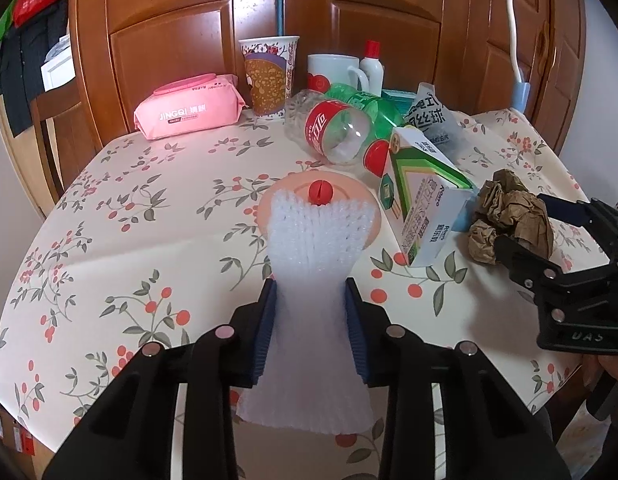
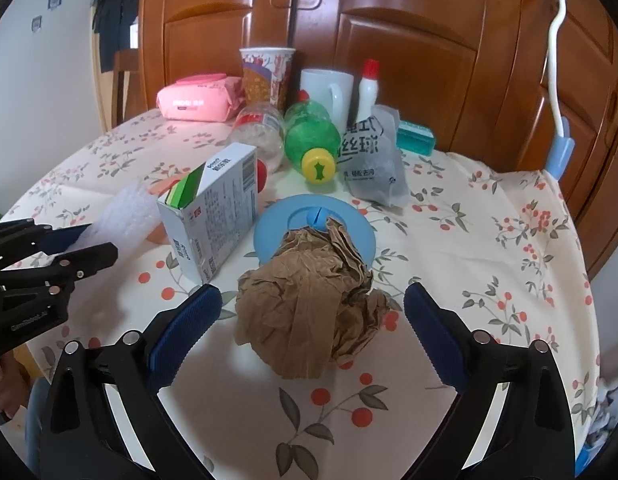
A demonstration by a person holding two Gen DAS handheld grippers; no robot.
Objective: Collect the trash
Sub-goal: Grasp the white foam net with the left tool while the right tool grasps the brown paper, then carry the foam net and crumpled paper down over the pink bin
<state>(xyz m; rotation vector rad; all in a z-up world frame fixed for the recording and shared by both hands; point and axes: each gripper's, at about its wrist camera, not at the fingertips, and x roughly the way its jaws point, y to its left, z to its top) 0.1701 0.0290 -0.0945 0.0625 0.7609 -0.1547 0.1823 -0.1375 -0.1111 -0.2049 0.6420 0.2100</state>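
White foam netting sits pinched between our left gripper pads, held over the floral tablecloth in front of a pink disc. Further right, our right gripper is spread wide around the crumpled brown paper, which lies on the cloth just beside the white carton.

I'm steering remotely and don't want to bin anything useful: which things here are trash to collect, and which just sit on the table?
Trash, by the look of it:
white foam net sleeve, gripped by the left gripper
crumpled brown paper ball, between the open right gripper fingers
empty clear plastic bottle
green plastic bottle
opened white carton
grey plastic wrapper

Probably staying:
pink wipes pack
white mug
patterned paper cup
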